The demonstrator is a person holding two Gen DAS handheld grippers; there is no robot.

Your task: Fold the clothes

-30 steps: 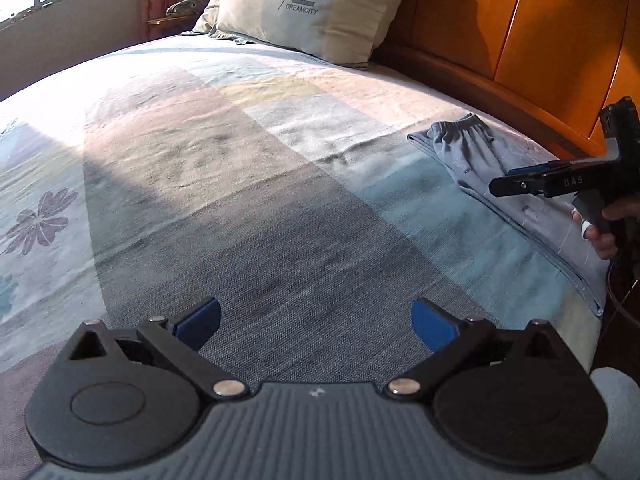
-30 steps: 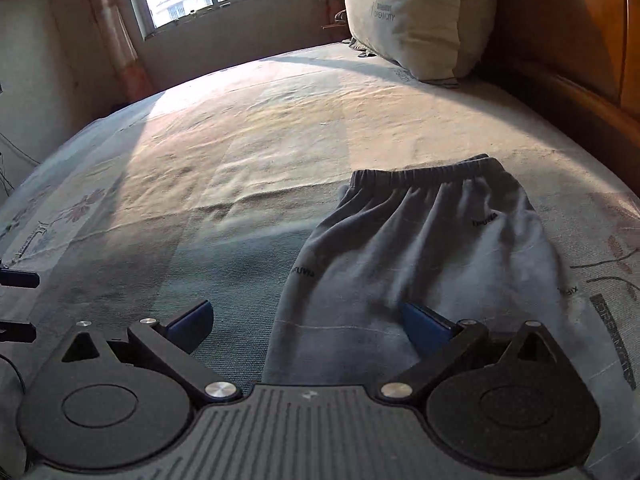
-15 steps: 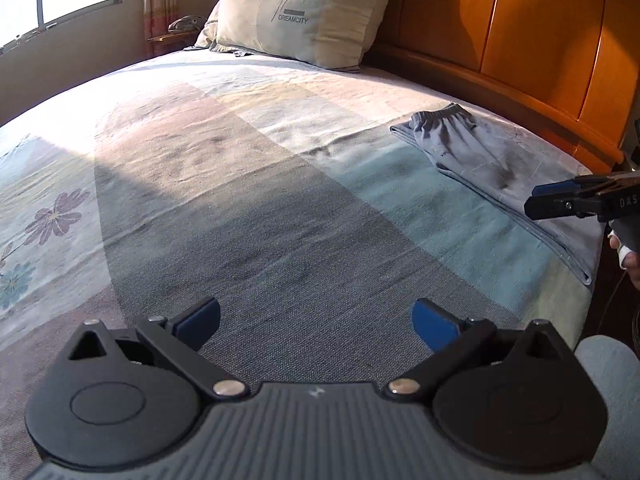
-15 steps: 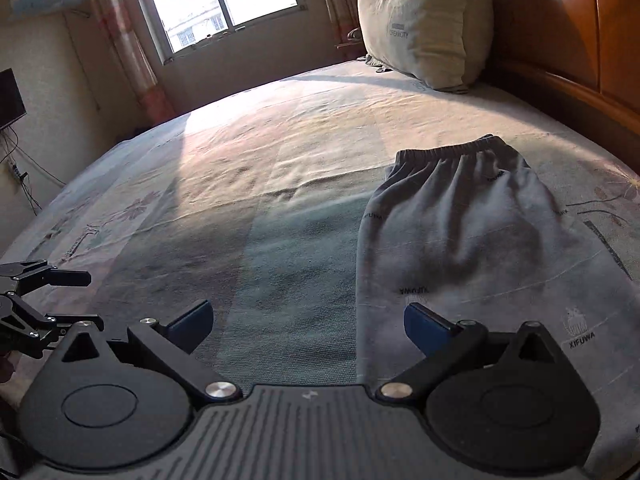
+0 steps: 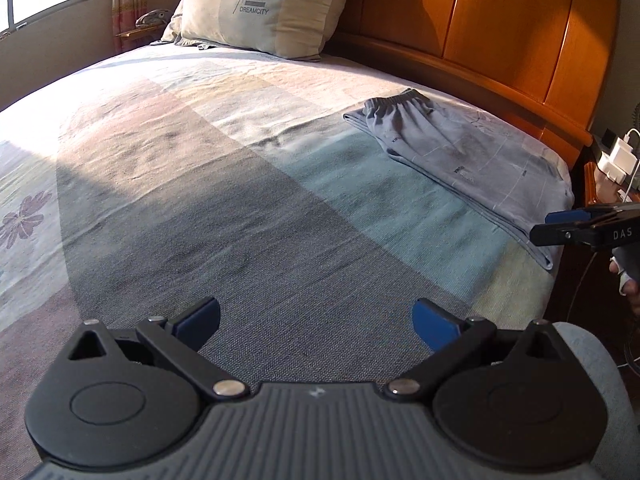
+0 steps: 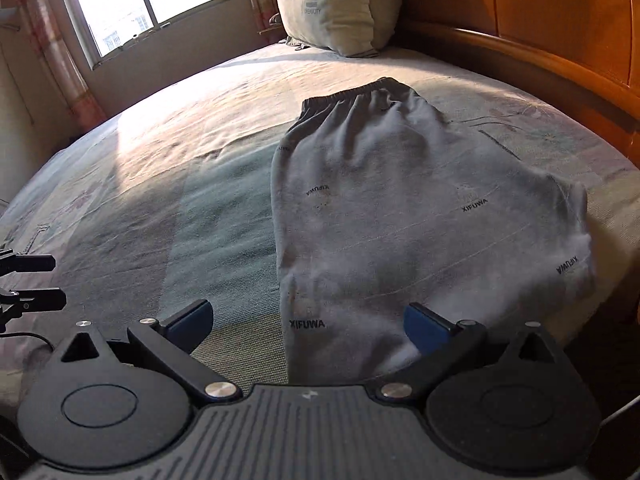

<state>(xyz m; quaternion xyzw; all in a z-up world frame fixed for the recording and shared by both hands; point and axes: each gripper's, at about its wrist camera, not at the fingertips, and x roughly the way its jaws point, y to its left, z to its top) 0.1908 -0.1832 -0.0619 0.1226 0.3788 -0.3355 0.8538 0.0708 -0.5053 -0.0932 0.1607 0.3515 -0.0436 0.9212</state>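
Grey trousers (image 6: 404, 216) lie flat on the bed (image 5: 224, 208), along the edge nearest the wooden headboard (image 5: 500, 28), elastic waistband toward the pillow (image 5: 264, 4) and lower end reaching the bed's near edge. The two legs appear stacked into one long panel, which fits either a lengthwise fold already laid or a garment merely smoothed for folding. The right gripper (image 6: 308, 320), fingers spread and holding nothing, hovers just above the trousers' lower end, presumably placed to reach the hem. The left gripper (image 5: 316, 318), likewise released and empty, hangs over bare bedspread, well apart from the garment, leaving the cloth unobstructed.
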